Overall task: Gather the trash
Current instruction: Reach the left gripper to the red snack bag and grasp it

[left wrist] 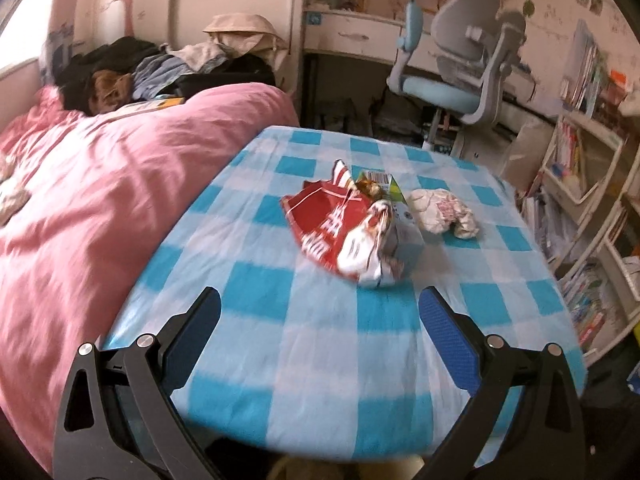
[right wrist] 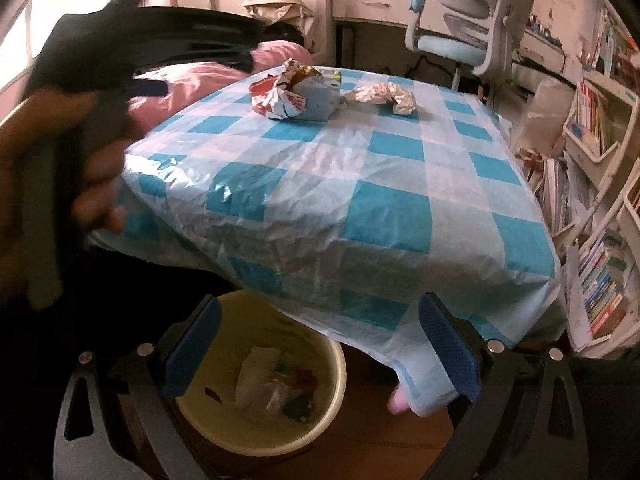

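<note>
On the far left of the left wrist view lies a bed under a pink duvet [left wrist: 100,184], with a heap of clothes [left wrist: 160,68] at its far end. Beside it stands the desk [left wrist: 304,352], covered with a blue-and-white checked cloth.

The left tongs [left wrist: 320,320] hang spread wide over the near part of the desk, with nothing between them. Ahead of them, near the middle of the desk, sits the trash in a tight cluster. Leftmost is a red and white snack bag [left wrist: 340,232], crumpled and torn open; it should be very light, crinkly and slippery, so a raised fold or the torn top edge looks like the best place to pinch. It carries large white characters, too blurred and creased to read. Touching its right side is a pale blue carton [left wrist: 404,240] with a green top; probably light and easily crushed, best taken across its flat sides. Its small print is unreadable. Just beside that, further right, lies a crumpled white wrapper [left wrist: 444,210], soft and weightless by the look of it, which can be gripped anywhere.

The right tongs [right wrist: 320,336] are likewise wide apart and hold nothing, hanging low off the near desk edge above a cream bin [right wrist: 260,376] on the floor that already holds some scraps. To the right stand a desk chair [left wrist: 460,60] and bookshelves [left wrist: 592,184].
</note>
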The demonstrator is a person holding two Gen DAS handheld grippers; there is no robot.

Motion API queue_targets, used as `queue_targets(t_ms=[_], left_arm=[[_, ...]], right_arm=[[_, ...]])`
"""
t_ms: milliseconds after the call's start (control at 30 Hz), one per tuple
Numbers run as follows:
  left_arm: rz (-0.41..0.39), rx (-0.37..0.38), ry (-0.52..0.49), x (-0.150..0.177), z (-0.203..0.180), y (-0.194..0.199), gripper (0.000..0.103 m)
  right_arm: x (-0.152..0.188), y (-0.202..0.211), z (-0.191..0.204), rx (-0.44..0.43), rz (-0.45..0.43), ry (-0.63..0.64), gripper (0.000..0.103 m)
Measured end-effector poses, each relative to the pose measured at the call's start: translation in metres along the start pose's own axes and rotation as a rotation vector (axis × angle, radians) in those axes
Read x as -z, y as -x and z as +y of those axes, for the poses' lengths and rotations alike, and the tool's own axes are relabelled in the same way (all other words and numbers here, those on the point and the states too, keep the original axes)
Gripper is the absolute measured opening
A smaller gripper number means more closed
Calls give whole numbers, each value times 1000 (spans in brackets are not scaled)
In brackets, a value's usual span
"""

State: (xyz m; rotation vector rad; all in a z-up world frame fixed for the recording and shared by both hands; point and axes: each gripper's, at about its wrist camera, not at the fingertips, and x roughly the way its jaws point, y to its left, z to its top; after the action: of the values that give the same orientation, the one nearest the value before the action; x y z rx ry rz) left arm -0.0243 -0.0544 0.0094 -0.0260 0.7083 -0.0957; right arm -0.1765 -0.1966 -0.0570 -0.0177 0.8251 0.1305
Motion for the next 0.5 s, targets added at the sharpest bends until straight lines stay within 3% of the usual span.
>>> queue_targets(t_ms=[200, 300, 400, 433, 467, 500], left_arm=[[48, -57, -49, -26, -14, -58, 96], [60, -34, -41, -34, -12, -75, 93], [75, 40, -7, -40, -5, -81, 63], [92, 44, -8, -40, -4, -83, 37], [122, 57, -13, -40, -1, -86, 24], [129, 66, -8, -39, 1, -87, 24]], right_arm=[[-4, -10, -2, -30, 22, -12, 94], [-6, -14, 1, -45, 29, -1, 94], [-9, -19, 4, -68, 38, 1, 94], [-10, -20, 4, -73, 40, 0, 94], [-11, -21, 5, -78, 41, -1, 94], [-12, -22, 5, -82, 42, -2, 94]])
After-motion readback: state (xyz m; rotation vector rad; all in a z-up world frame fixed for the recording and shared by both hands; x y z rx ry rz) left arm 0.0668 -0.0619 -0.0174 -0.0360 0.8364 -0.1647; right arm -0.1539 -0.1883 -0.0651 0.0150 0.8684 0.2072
